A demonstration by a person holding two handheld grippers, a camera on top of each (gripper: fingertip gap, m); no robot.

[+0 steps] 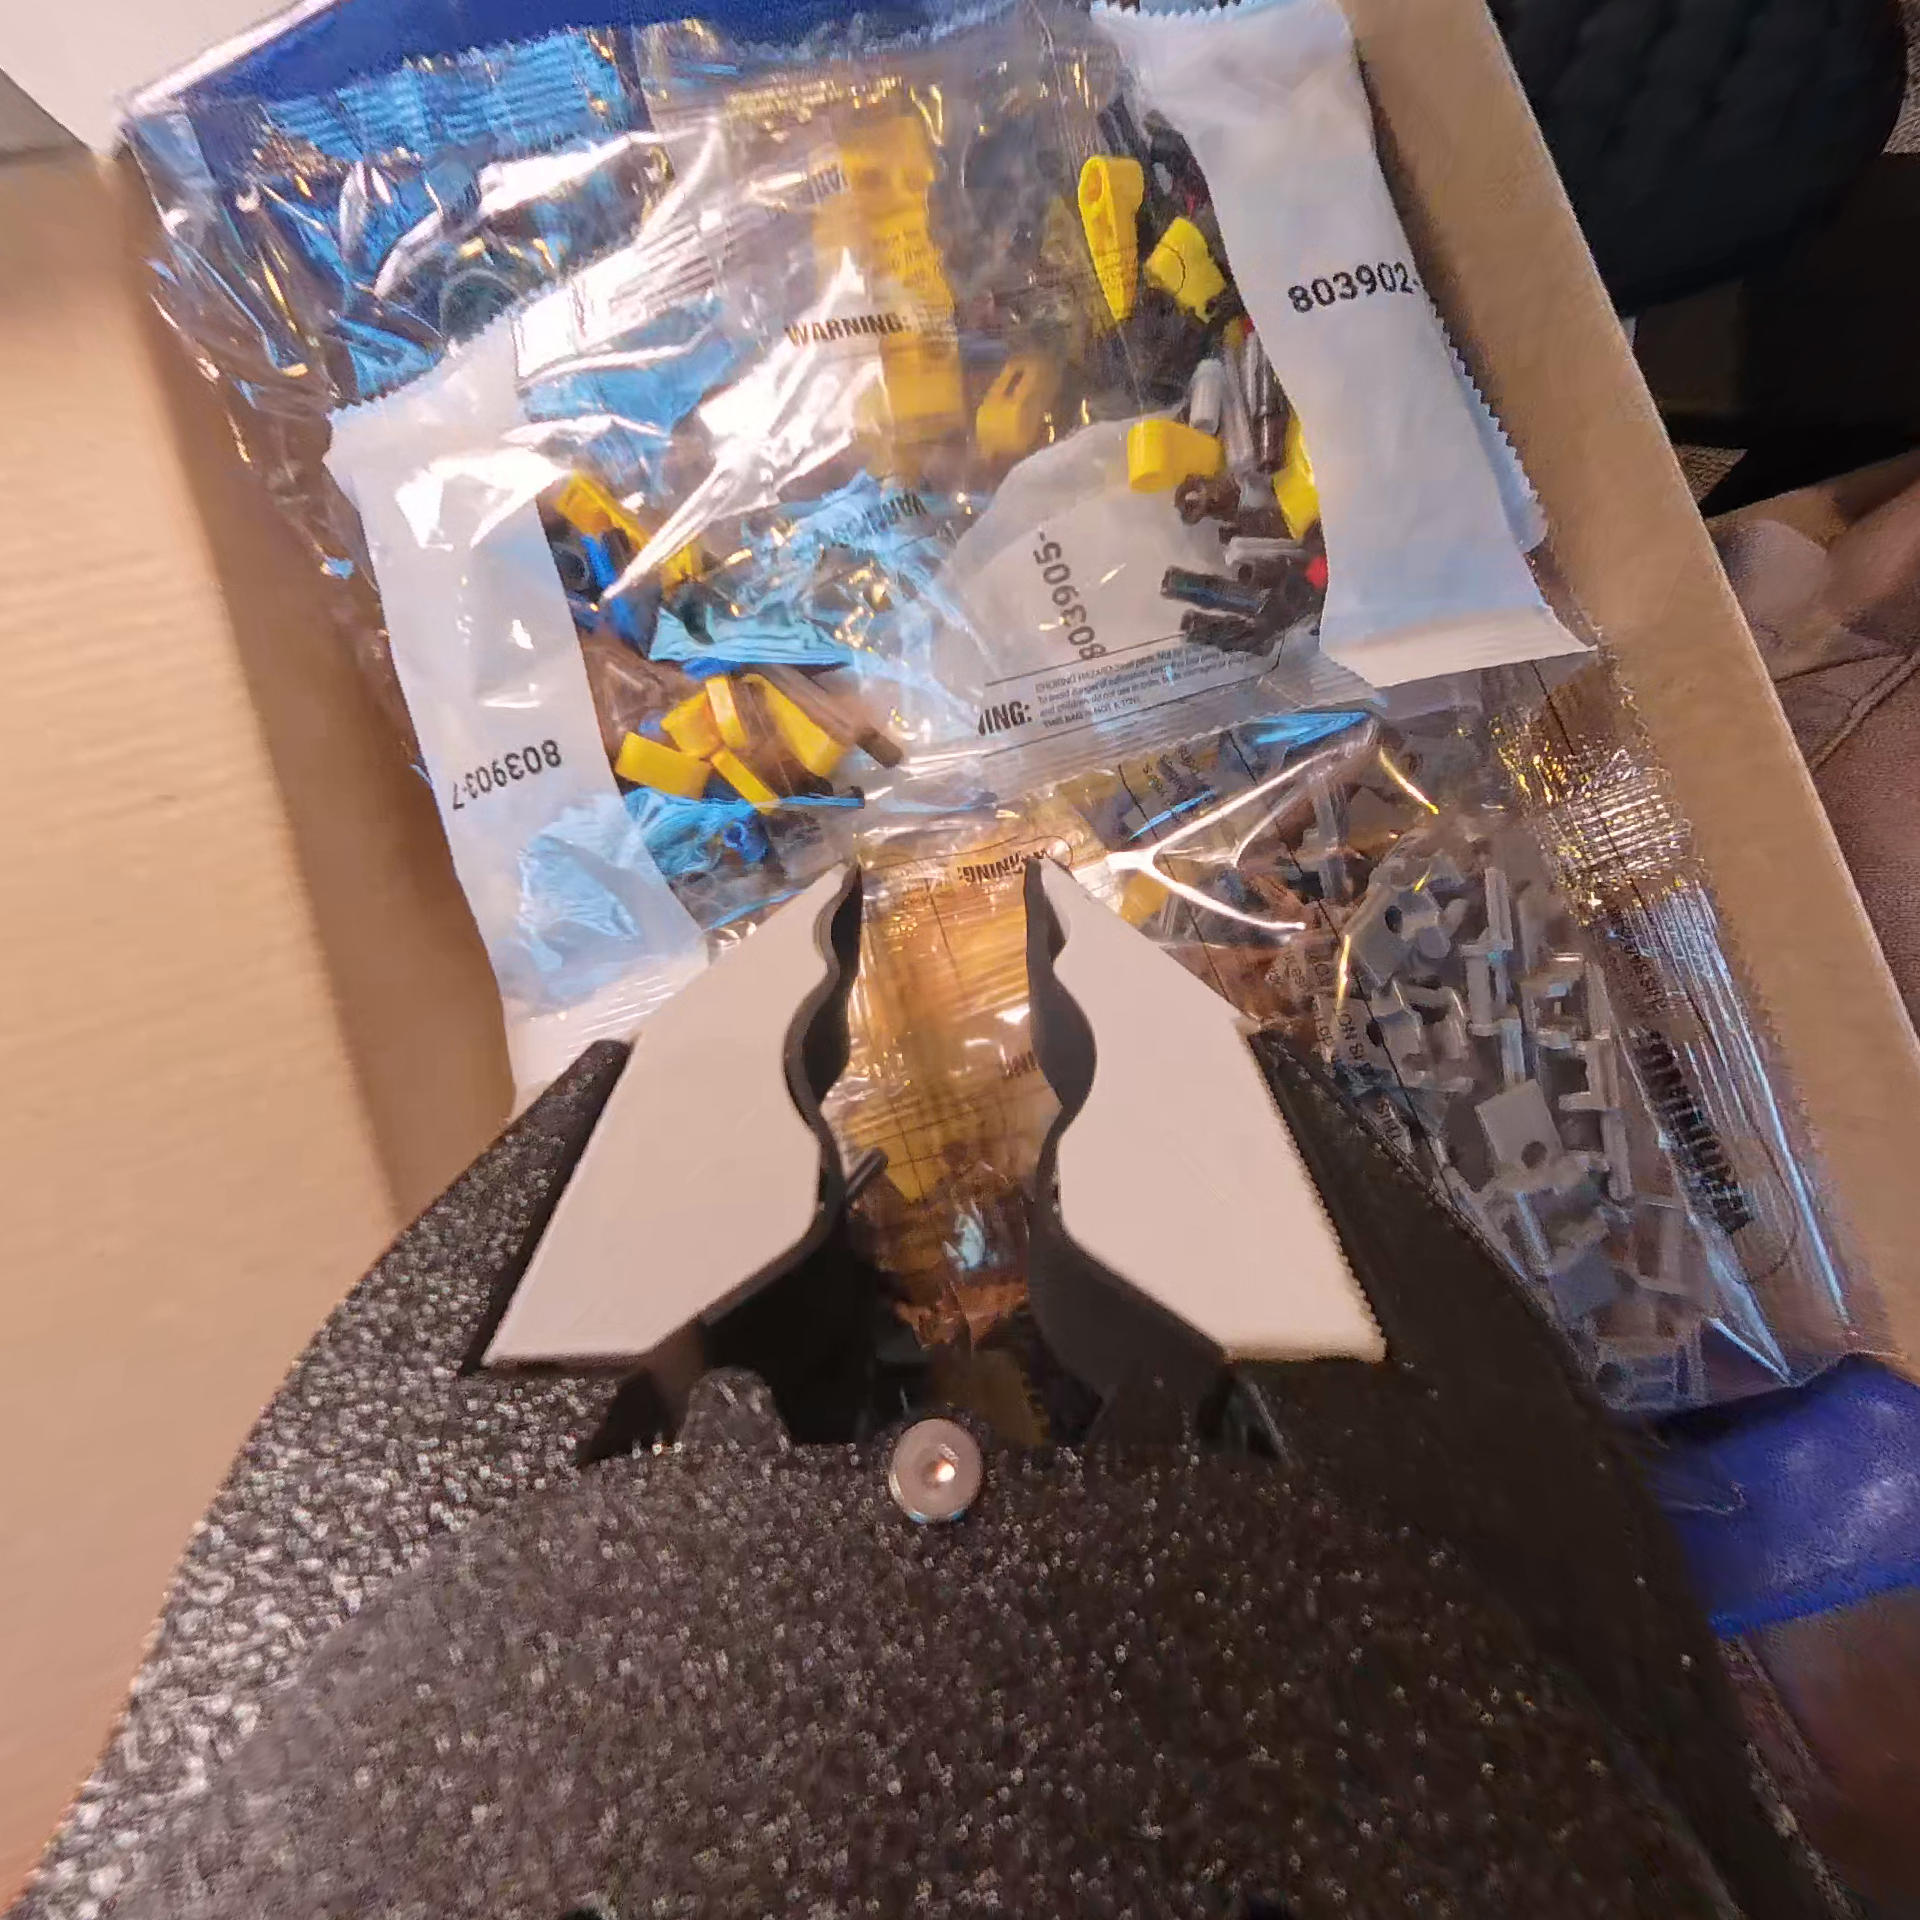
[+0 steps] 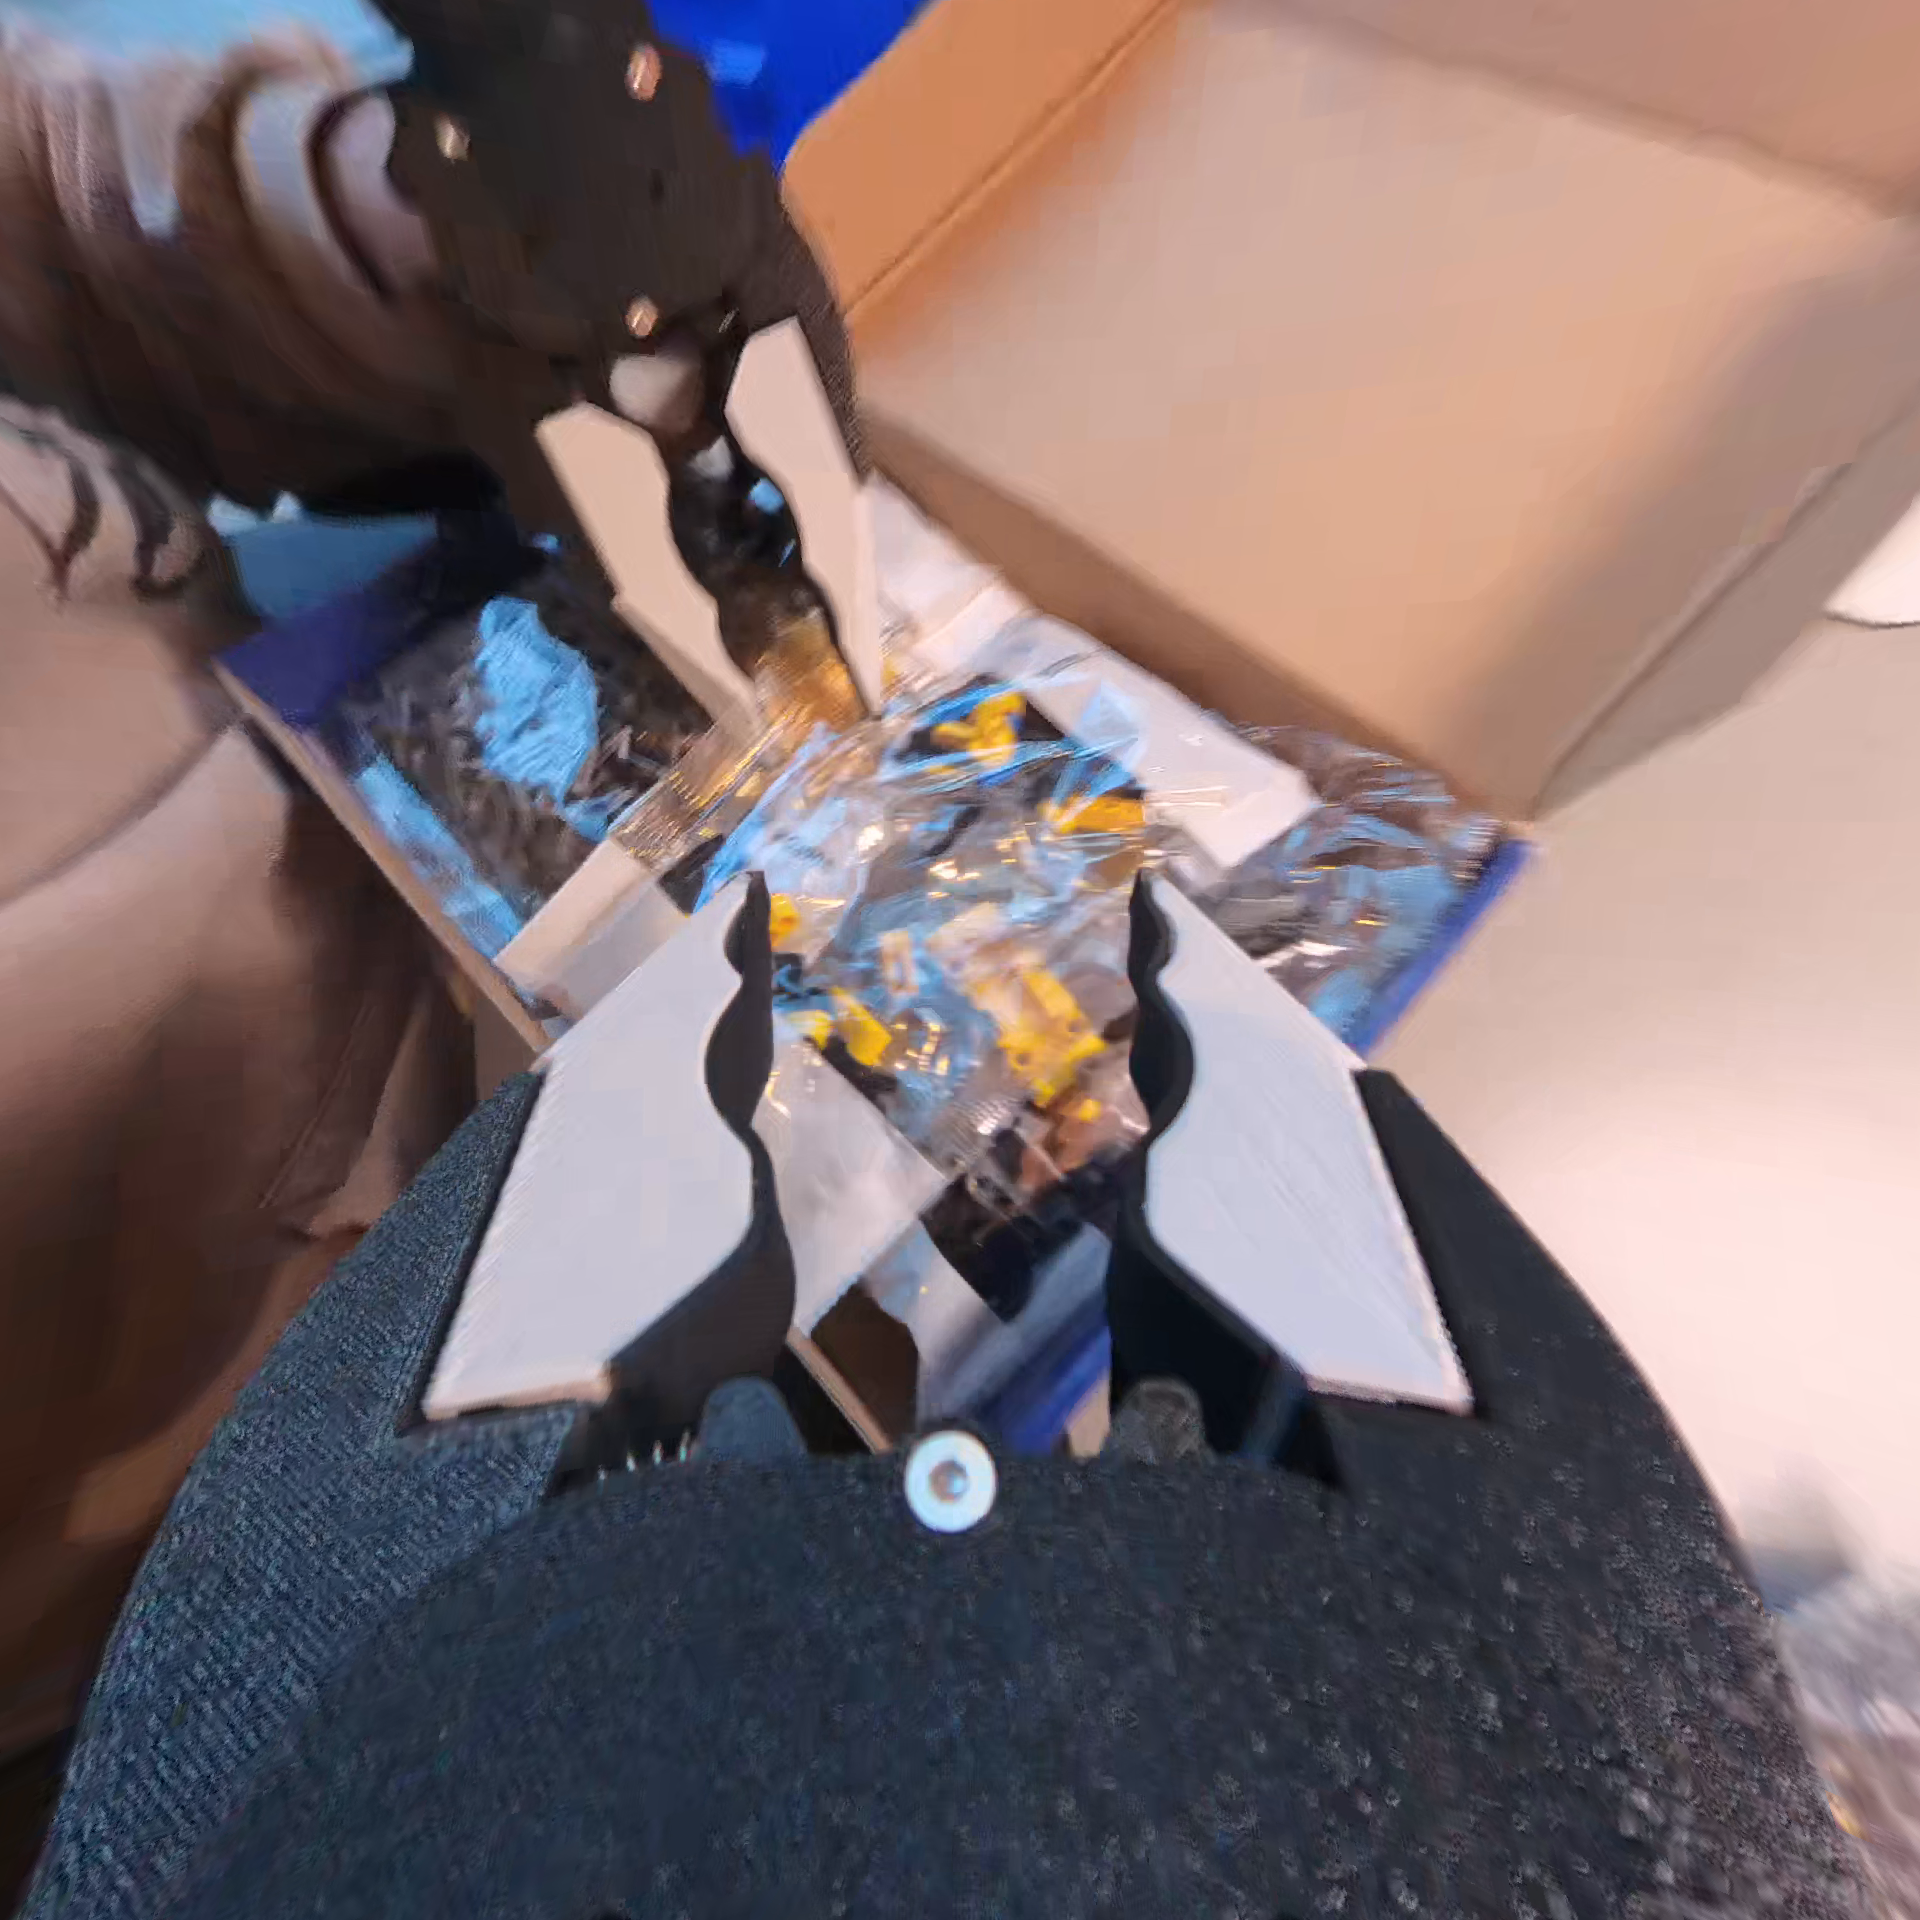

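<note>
An open cardboard box [image 1: 1538,416] holds several clear plastic bags of small toy-brick parts. My left gripper [image 1: 945,883] is inside the box, its jaws narrowed on a clear bag of yellow and brown parts [image 1: 935,1049] that fills the gap between the pads. A bag of grey parts [image 1: 1507,1039] lies to its right, and a bag of yellow and black parts [image 1: 1195,416] lies beyond. My right gripper [image 2: 948,894] is open and empty above a bag of yellow parts [image 2: 987,997] in the box [image 2: 364,821]. The left gripper [image 2: 795,665] shows beyond it, dipped into the bags.
The box's flap [image 2: 1299,364] stands open on the far side, and its outer faces are blue [image 2: 1434,966]. A pale surface [image 2: 1662,1091] lies right of the box. A person's hand [image 2: 260,260] holds the left gripper. Brown fabric [image 2: 156,1039] is at the left.
</note>
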